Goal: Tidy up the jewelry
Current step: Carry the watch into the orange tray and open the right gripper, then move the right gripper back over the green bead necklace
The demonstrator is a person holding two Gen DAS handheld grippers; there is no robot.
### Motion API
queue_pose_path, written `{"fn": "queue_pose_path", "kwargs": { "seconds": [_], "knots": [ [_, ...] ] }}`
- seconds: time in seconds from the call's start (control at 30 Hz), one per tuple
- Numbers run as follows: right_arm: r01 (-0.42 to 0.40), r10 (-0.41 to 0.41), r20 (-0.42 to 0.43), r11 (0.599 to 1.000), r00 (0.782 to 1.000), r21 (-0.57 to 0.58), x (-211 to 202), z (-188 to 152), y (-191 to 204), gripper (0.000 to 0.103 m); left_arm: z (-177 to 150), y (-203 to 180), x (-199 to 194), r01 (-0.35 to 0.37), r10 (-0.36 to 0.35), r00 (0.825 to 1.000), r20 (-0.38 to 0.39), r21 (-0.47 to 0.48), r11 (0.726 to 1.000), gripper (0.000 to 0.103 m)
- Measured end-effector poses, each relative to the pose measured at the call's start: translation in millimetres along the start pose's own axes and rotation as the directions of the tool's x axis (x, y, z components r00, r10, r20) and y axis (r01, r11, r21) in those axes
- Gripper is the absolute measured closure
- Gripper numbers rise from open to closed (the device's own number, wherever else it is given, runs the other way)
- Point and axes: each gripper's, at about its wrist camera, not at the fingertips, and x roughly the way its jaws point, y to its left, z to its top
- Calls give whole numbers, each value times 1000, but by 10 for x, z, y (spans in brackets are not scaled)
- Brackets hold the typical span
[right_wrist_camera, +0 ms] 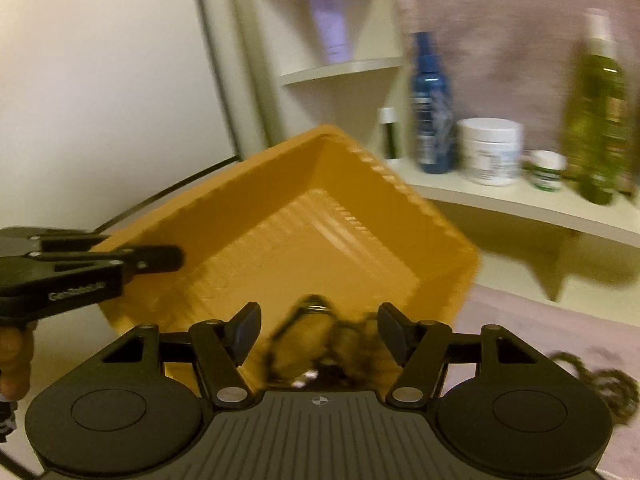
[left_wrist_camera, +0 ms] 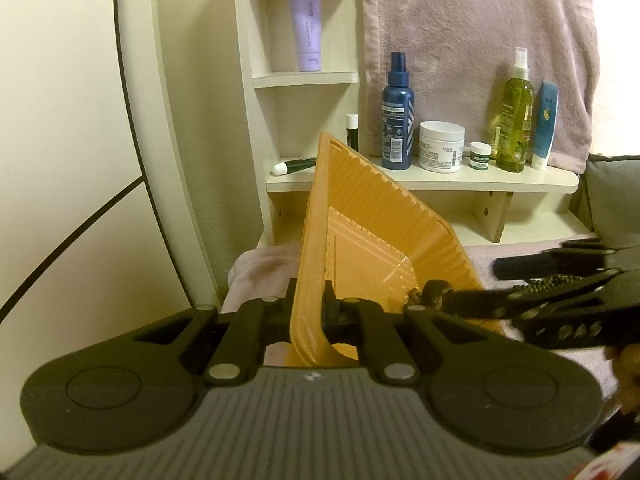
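Black left gripper (left_wrist_camera: 310,304) is clamped on the near wall of the orange tray (left_wrist_camera: 360,216), tilting it up toward the right gripper (right_wrist_camera: 318,334). That one is wide open, with the beaded jewelry (right_wrist_camera: 320,340) between its fingers, low in the tray. More chain (right_wrist_camera: 600,384) lies right on the cloth, nearer the right gripper; blur hides its axis.

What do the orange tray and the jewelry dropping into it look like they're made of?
Orange tray: thin molded plastic, semi-glossy, judging by its ribbed walls and soft highlights; the left tongs clamp its rim. Jewelry: dark beads with a small shiny glint, possibly metal or glass, but too blurred to tell; it lies between the open right tongs.
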Motion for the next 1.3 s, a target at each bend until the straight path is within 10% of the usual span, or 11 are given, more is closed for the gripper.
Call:
{"fn": "queue_pose_path", "kwargs": {
  "seconds": [0.63, 1.0, 1.3],
  "knots": [
    [433, -431, -62, 876, 900, 213, -1039, -810, -1056, 38, -2, 3, 19, -2, 2, 1000, -1, -1, 1000, 96],
    [446, -443, -63, 871, 894, 205, -1003, -814, -1204, 40, -5, -3, 17, -4, 4, 1000, -1, -1, 1000, 96],
    [399, -401, -39, 916, 915, -52, -661, -548, -1105, 71, -10, 1, 20, -5, 5, 1000, -2, -2, 1000, 96]
  ]
}}
